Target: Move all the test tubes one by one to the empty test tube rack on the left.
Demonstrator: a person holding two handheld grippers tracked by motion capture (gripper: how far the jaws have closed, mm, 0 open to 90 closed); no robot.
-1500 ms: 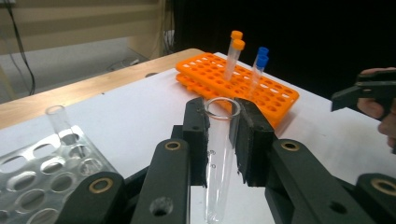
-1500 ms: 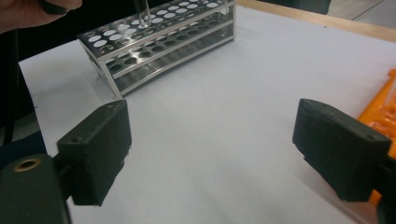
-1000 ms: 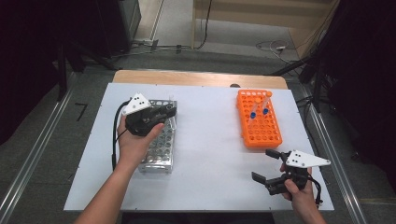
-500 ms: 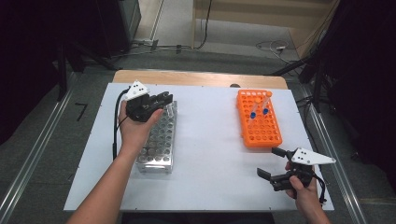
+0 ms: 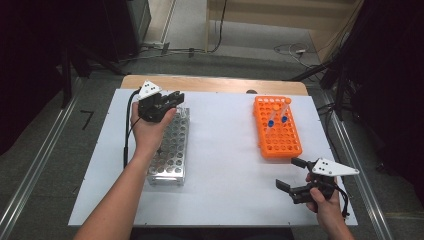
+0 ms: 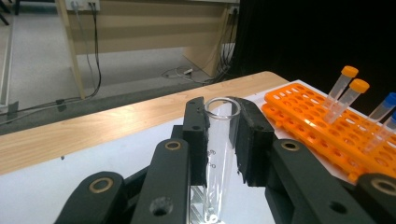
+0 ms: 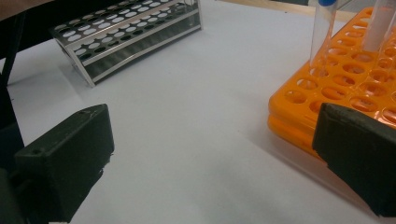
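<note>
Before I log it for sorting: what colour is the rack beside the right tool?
Orange rack, clearest in the high view.

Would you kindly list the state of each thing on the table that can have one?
Left gripper: shut on the glass tube.
Glass tube: upright, uncapped, empty, held over the metal rack.
Right gripper: open, holding nothing.
Metal rack: flat on the table, holes empty where visible.
Orange rack: flat, holding four capped tubes, which lean.

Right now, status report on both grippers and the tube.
Left gripper shut on glass tube, above metal rack. Right gripper open, idle by orange rack. Nothing in the way.
</note>
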